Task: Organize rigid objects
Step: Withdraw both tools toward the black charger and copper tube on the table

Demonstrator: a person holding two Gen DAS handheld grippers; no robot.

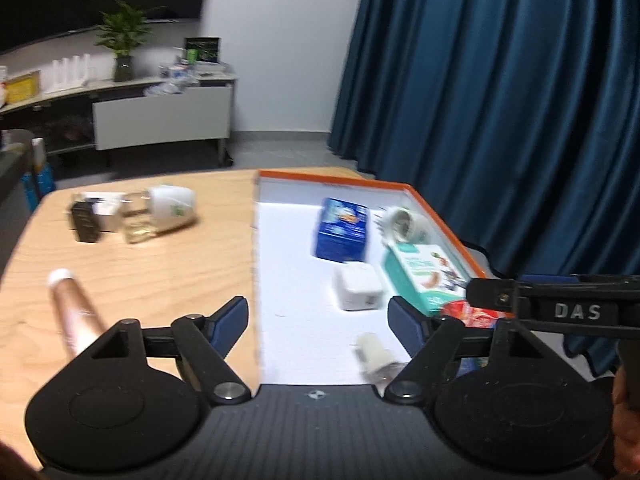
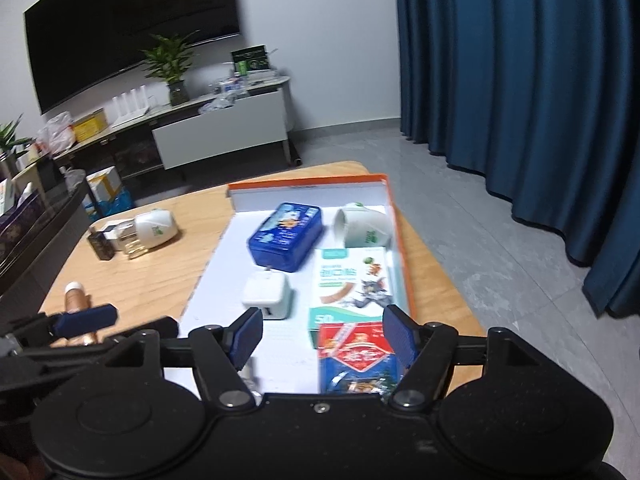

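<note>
**Rigid objects mostly in the tray, both grippers released above it**

Rigid objects sit in two groups. I see the orange-rimmed tray (image 2: 394,240) on the right half of the wooden table (image 2: 160,280), and it holds a blue tin (image 2: 286,238), a white mug (image 2: 362,226) on its side in the far right corner, a teal plaster box (image 2: 352,284) along the right wall, a white charger cube (image 2: 266,294) beside that box, and a red-and-blue carton (image 2: 356,360) at the near right.

My right gripper (image 2: 326,338) hangs over the near end of the tray with its jaws spread and nothing between the pads; the red-and-blue carton lies directly below the gap, untouched, and the charger cube is just ahead of the left finger.

My left gripper (image 1: 318,322) is also released, jaws wide, straddling the tray's left wall. A small white capped piece (image 1: 374,354) lies on the tray floor near its right finger, blurred, so I cannot tell what it is.

Outside the tray, a copper tube (image 1: 74,316) with a white cap lies on the table just left of the left gripper. Well beyond it, near the far left edge, a second white mug (image 1: 172,208), a clear glass item (image 1: 136,224) and a dark small box (image 1: 84,222) are clustered together.
</note>
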